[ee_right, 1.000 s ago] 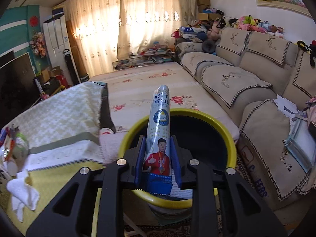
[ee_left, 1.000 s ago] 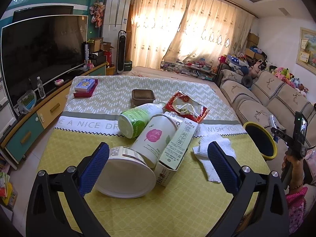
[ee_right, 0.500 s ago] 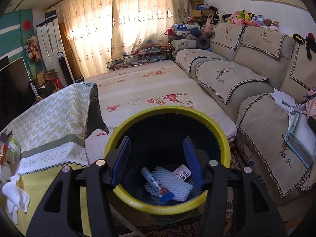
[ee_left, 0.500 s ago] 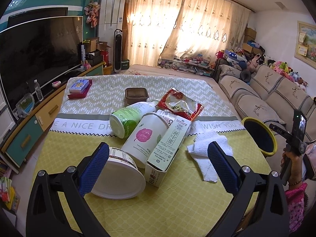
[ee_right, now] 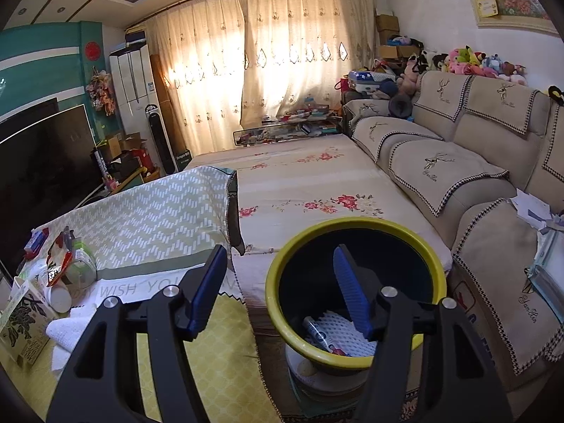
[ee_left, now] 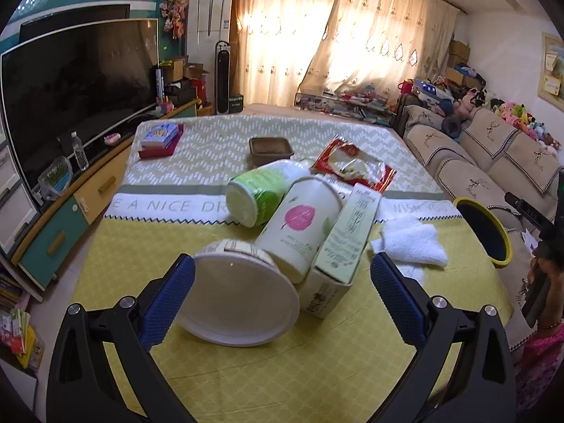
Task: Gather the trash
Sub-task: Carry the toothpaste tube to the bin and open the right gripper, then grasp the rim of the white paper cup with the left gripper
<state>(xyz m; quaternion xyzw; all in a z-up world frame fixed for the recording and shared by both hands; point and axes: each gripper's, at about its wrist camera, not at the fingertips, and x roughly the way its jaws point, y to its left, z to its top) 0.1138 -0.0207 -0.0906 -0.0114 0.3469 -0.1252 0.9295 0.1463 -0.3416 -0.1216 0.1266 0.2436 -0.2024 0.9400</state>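
Observation:
My left gripper is open and empty, its blue pads either side of a white paper bowl lying on its side on the yellow tablecloth. Behind the bowl lie a white bottle with a pink label, a green-labelled bottle, a green carton, a red snack bag and a white towel. My right gripper is open and empty above the yellow-rimmed bin. The tube lies inside the bin on white foam netting.
A brown tray and books sit at the table's far end. The TV and cabinet stand left of the table. The sofa is right of the bin. A flowered mattress lies beyond it.
My right gripper opened and dropped the tube into the bin, then rose and shifted left. My left gripper moved closer to the white bowl.

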